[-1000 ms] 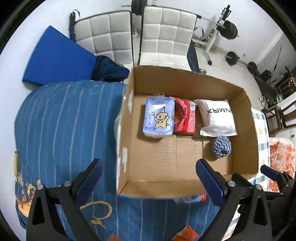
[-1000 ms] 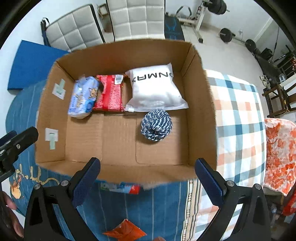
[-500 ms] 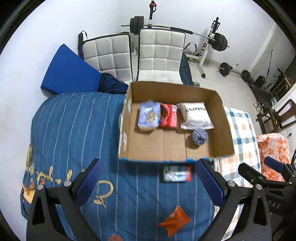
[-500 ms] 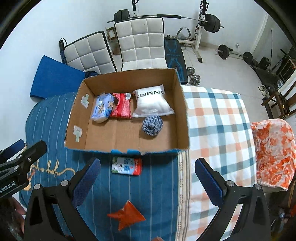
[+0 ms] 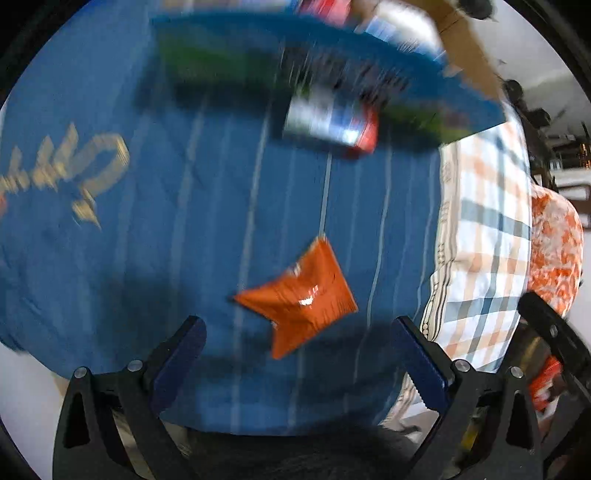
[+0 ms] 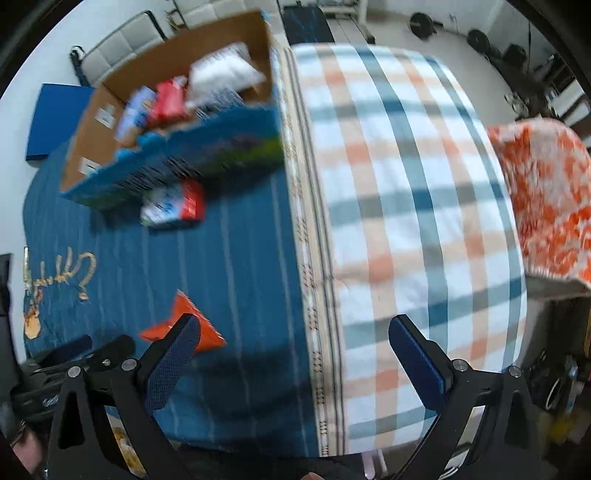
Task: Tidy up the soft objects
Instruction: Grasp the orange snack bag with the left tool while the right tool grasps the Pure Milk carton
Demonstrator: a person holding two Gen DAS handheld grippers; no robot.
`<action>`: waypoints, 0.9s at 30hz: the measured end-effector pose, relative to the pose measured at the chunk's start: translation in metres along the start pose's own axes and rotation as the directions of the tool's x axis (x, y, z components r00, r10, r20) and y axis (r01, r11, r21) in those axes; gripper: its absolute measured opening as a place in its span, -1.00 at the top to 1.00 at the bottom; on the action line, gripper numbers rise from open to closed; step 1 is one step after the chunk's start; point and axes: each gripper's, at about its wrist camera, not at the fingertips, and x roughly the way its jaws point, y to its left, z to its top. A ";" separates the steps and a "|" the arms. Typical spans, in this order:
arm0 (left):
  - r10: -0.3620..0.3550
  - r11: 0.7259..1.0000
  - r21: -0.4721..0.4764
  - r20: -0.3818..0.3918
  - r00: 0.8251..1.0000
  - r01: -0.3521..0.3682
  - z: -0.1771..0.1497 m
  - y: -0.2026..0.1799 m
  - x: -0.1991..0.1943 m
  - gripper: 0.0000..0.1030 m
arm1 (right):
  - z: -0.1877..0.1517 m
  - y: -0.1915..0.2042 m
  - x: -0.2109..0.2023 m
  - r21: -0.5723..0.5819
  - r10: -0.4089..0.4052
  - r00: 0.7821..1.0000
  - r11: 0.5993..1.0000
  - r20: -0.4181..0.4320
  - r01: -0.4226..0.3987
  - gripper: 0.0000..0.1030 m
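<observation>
An orange soft pouch [image 5: 303, 295] lies on the blue striped bedspread [image 5: 177, 206], just ahead of my open, empty left gripper [image 5: 299, 354]; it also shows in the right wrist view [image 6: 184, 325]. A white, blue and red packet [image 5: 332, 123] lies in front of the cardboard box [image 6: 177, 158], which holds a white pillow pack [image 6: 221, 75], a red pack [image 6: 168, 99] and a light-blue pack [image 6: 135, 110]. My right gripper [image 6: 291, 350] is open and empty over the seam between bedspread and plaid blanket [image 6: 406, 184]. The left gripper [image 6: 74, 354] shows at the lower left in the right wrist view.
An orange floral cushion [image 6: 546, 199] lies off the bed's right side. A blue mat [image 6: 55, 118] and white padded seats [image 6: 122, 44] stand behind the box. Weights [image 6: 424, 26] lie on the floor at the back. The bed's near edge is just below both grippers.
Both grippers have pulled back from the box and dropped low toward the bed's near edge. The left one now faces the orange pouch; the right has swung toward the plaid blanket.
</observation>
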 end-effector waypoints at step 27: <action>0.218 0.976 -0.039 0.136 0.966 -0.215 0.069 0.048 0.036 -0.16 | 0.058 0.098 0.101 0.052 0.216 0.976 0.975 0.029 -0.218 -1.00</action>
